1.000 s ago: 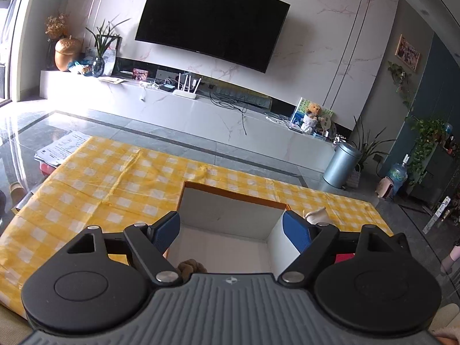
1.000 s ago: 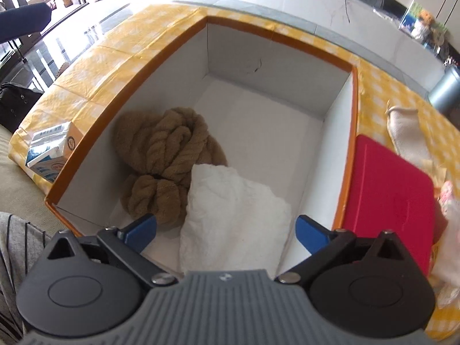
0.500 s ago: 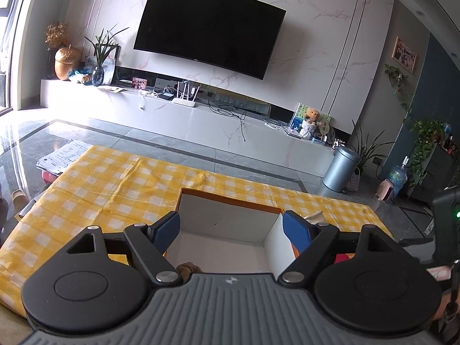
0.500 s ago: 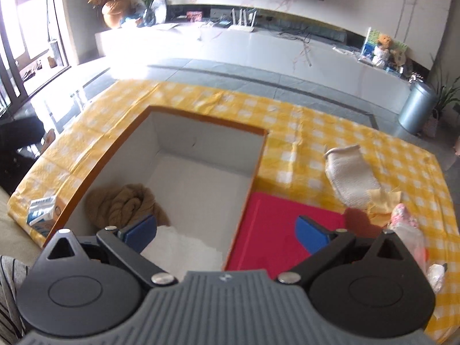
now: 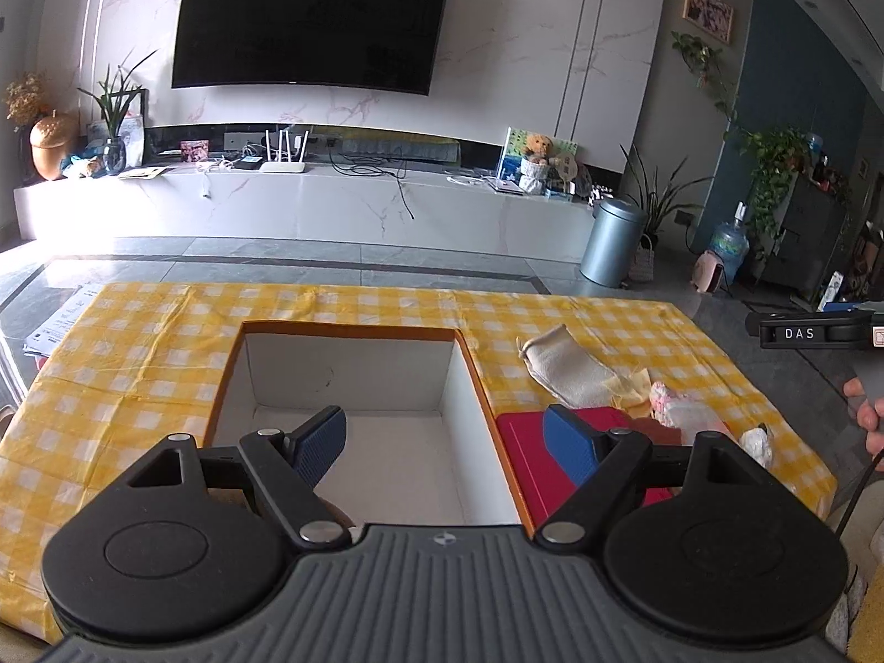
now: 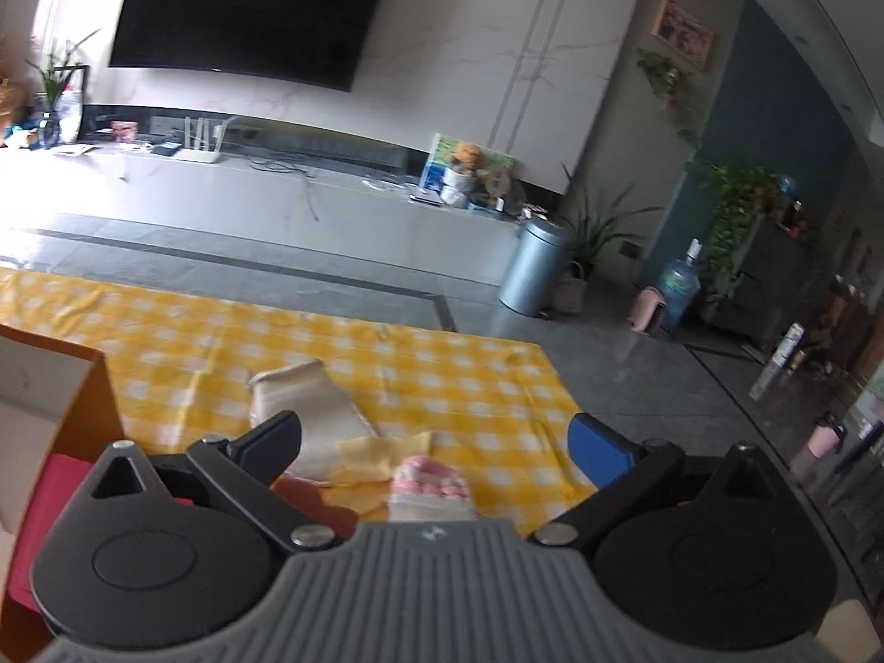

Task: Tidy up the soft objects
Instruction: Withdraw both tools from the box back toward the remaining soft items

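Both grippers spread, empty: left gripper (image 5: 445, 439) over box (image 5: 469, 364); right gripper (image 6: 436, 445) over pink-white cloth (image 6: 431, 489).

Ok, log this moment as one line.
left gripper: open, over box | right gripper: open, over pink-and-white sock | cream cloth: on tablecloth

Two low wrist views over the checkered tablecloth (image 5: 166, 364) toward the television (image 6: 248, 11), both sharing the cream cloth (image 5: 563, 370).
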`<action>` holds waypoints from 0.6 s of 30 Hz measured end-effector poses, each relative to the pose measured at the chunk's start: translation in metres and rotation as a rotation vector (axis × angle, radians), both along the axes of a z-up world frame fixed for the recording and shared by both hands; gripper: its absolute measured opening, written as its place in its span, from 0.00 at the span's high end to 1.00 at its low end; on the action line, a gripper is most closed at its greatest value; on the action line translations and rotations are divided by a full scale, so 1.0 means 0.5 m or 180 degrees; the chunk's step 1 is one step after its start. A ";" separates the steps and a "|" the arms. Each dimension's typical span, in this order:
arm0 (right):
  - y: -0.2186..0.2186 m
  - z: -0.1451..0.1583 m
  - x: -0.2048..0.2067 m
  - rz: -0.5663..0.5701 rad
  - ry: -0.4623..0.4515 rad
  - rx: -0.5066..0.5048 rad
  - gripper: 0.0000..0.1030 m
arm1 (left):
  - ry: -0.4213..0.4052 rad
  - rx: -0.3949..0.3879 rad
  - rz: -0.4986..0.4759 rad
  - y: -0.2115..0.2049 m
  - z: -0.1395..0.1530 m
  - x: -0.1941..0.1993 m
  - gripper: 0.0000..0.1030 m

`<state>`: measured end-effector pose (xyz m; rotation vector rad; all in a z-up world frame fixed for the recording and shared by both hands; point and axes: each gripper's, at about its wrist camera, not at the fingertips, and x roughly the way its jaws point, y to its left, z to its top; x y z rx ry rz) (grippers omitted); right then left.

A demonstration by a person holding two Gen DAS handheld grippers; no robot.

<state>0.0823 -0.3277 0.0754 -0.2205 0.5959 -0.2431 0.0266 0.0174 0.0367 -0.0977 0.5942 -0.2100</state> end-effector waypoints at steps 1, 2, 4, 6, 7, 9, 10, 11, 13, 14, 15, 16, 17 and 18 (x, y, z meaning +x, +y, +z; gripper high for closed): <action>-0.021 -0.015 0.002 -0.0119 0.0032 0.0057 0.02 | 0.0033 0.0042 -0.0051 -0.015 -0.008 0.001 0.08; -0.046 -0.033 0.005 -0.0239 0.0081 0.0166 0.02 | 0.0058 0.0076 -0.0089 -0.028 -0.015 0.002 0.08; -0.091 -0.080 0.004 -0.0394 0.0195 0.0546 0.02 | 0.0063 0.0117 -0.0198 -0.052 -0.030 0.000 0.08; -0.119 -0.123 0.004 -0.0483 0.0309 0.1009 0.02 | 0.0057 0.0120 -0.0388 -0.077 -0.042 0.002 0.08; -0.131 -0.143 0.007 -0.0518 0.0384 0.1241 0.02 | 0.0093 0.0117 -0.0516 -0.094 -0.046 0.003 0.08; -0.141 -0.183 0.019 -0.0558 0.0558 0.1613 0.02 | 0.0174 0.0108 -0.0672 -0.122 -0.052 0.005 0.08; -0.137 -0.197 0.024 -0.0552 0.0611 0.1668 0.02 | 0.0216 0.0118 -0.0729 -0.134 -0.055 0.007 0.08; -0.133 -0.204 0.027 -0.0537 0.0636 0.1640 0.02 | 0.0263 0.0148 -0.0774 -0.148 -0.060 0.009 0.08; -0.114 -0.218 0.033 -0.0433 0.0699 0.1415 0.02 | 0.0324 0.0228 -0.0789 -0.171 -0.068 0.012 0.08; -0.105 -0.226 0.036 -0.0369 0.0748 0.1276 0.02 | 0.0348 0.0267 -0.0784 -0.179 -0.071 0.013 0.08; -0.099 -0.234 0.038 -0.0309 0.0801 0.1148 0.02 | 0.0372 0.0301 -0.0785 -0.186 -0.074 0.015 0.08; -0.099 -0.245 0.039 -0.0257 0.0865 0.1021 0.02 | 0.0402 0.0340 -0.0789 -0.195 -0.077 0.017 0.08; -0.100 -0.254 0.042 -0.0258 0.0908 0.0936 0.02 | 0.0425 0.0369 -0.0792 -0.202 -0.078 0.018 0.08; -0.101 -0.260 0.045 -0.0283 0.0925 0.0899 0.02 | 0.0453 0.0402 -0.0797 -0.207 -0.079 0.019 0.08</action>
